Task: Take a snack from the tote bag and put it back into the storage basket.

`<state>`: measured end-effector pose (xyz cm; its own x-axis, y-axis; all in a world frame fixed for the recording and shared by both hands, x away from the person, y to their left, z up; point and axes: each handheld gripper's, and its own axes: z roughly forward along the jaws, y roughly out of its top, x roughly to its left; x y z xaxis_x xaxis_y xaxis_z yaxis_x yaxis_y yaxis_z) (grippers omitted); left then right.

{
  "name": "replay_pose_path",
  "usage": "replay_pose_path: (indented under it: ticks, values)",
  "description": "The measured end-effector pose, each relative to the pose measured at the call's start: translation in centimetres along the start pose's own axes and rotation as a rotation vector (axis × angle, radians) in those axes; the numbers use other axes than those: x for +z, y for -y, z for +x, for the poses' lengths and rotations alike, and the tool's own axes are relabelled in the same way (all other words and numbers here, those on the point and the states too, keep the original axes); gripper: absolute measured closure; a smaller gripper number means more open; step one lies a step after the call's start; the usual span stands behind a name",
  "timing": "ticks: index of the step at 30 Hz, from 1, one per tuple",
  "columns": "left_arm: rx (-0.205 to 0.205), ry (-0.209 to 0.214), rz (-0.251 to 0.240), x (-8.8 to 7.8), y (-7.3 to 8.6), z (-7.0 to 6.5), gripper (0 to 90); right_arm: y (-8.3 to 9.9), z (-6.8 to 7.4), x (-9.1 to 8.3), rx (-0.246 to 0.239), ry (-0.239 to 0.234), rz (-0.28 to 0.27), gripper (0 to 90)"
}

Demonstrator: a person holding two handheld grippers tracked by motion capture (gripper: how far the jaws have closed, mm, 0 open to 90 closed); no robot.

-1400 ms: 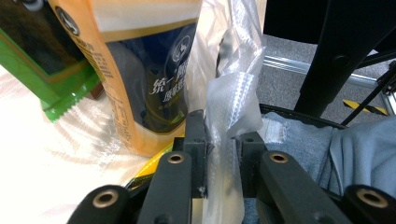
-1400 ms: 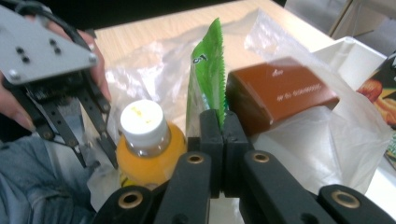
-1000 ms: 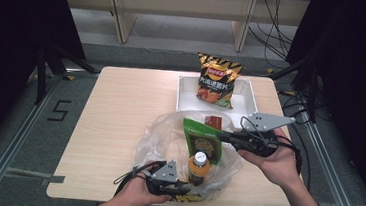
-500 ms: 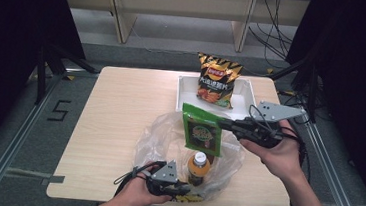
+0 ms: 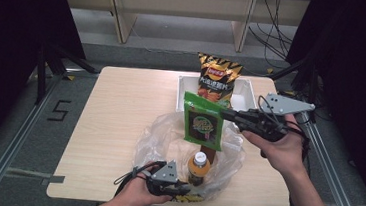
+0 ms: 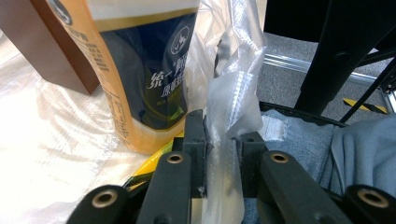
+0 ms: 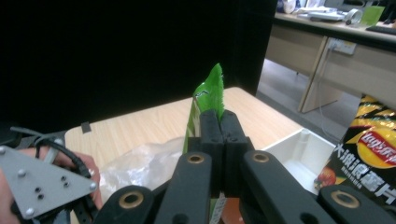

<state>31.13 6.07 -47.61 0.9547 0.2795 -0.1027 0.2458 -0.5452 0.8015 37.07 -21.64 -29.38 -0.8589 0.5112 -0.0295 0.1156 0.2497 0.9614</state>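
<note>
High view, centre: the right gripper [image 5: 230, 114], its jaws pinched tight on the top edge of a green packet [image 5: 203, 127], holds that packet clear above the open mouth of a plastic bag [image 5: 168, 137]. Compared with the earlier high-view frames, the packet has risen from low inside the bag, at centre frame, to hang higher and nearer the white tray [image 5: 245, 91], where an orange chip bag [image 5: 217, 78] stands at upper centre; the right hand [image 5: 277, 149] has lifted with it. This suggests the packet is being taken out of the bag, probably toward the tray, though it is not yet set down. In the right gripper view the closed jaws meet on the packet's green edge [image 7: 209, 95] at centre frame. At lower centre of the high view, the left gripper [image 5: 176, 186] has stayed put at the near table edge; in the left gripper view its jaws stand narrowly apart, clamped on a fold of the bag's film [image 6: 224, 140], just beside a bottle [image 6: 140, 70]. The bottle [image 5: 198, 168] remains upright inside the bag.
</note>
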Motion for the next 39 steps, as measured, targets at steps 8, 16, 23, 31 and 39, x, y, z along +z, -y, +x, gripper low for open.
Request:
replay_pose_path:
  ticks: [8, 16, 23, 31, 39]
  values:
    - [-0.003, 0.001, 0.003, 0.1, 0.1, 0.0, 77.9, -1.0, -0.3, -0.4, 0.016, 0.010, -0.040, 90.0]
    - [-0.005, 0.005, 0.005, 0.2, 0.1, -0.1, 77.8, -2.2, -0.9, -0.6, -0.010, 0.032, -0.085, 90.0]
    - [0.008, -0.001, 0.016, 0.2, 0.2, 0.0, 77.8, -2.8, -1.1, -0.6, 0.016, 0.040, -0.108, 90.0]
    - [0.007, 0.004, 0.021, 0.2, 0.2, 0.0, 77.8, -4.0, -1.7, -0.7, -0.016, 0.069, -0.159, 90.0]
    - [0.000, 0.010, 0.008, 0.3, 0.3, -0.1, 77.8, -4.6, -2.5, -0.7, 0.002, 0.094, -0.179, 90.0]
